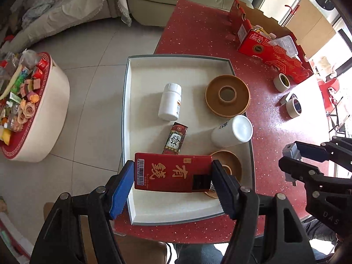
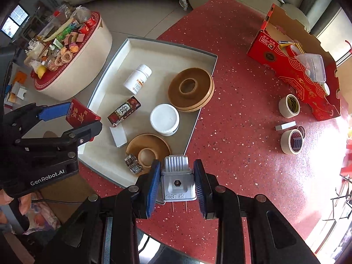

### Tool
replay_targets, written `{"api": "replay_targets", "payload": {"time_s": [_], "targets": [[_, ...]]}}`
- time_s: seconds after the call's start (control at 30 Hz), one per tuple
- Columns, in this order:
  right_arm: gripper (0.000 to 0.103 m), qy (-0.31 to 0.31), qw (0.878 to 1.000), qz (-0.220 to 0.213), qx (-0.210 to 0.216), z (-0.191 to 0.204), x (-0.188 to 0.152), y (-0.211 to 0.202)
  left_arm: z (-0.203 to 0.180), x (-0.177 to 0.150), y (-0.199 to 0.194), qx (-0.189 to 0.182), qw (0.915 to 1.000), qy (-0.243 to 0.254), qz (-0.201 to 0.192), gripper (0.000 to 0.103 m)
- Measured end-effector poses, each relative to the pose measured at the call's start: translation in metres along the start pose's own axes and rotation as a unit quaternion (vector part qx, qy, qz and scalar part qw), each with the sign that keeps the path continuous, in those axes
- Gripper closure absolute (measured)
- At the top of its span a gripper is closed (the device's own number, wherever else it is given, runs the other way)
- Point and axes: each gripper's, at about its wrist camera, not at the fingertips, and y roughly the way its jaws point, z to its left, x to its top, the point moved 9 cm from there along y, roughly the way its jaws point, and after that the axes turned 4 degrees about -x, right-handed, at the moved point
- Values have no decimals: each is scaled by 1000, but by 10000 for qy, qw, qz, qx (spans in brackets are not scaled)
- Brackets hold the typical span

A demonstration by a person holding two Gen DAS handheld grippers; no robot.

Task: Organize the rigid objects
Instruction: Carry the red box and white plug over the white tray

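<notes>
My left gripper [image 1: 172, 173] is shut on a red box with gold characters [image 1: 167, 167], held above the near end of the white tray [image 1: 187, 66]. In the tray lie a white pill bottle [image 1: 169, 102], a small dark red box [image 1: 175, 138], an upturned white cup [image 1: 232, 131] and two brown ring dishes [image 1: 227, 95]. My right gripper [image 2: 177, 171] is shut on a grey plug adapter [image 2: 177, 182], prongs toward the camera, above the red table just off the tray's near corner [image 2: 123, 184]. The right wrist view also shows the left gripper [image 2: 81, 118] over the tray's left edge.
An open red carton [image 2: 297, 70], two tape rolls [image 2: 289, 105] and a small white block [image 2: 285, 125] sit on the red table [image 2: 231, 132] to the right. A metal piece [image 2: 133, 164] lies by the near dish. A cluttered round stool [image 2: 72, 66] stands left of the tray.
</notes>
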Motion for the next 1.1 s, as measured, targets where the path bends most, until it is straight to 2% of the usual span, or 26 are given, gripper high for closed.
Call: {"api": "replay_targets", "payload": {"time_s": [0.2, 0.83, 1.1], "targets": [[71, -164, 9999, -14, 12, 14, 3, -1, 0, 1, 1, -16, 10000, 55, -16, 31], [71, -47, 10000, -16, 5, 20, 8, 1, 5, 11, 7, -39, 9998, 191, 17, 31], [71, 293, 9994, 28, 204, 21, 15, 7, 10, 35, 10, -14, 9998, 204, -51, 31]]}}
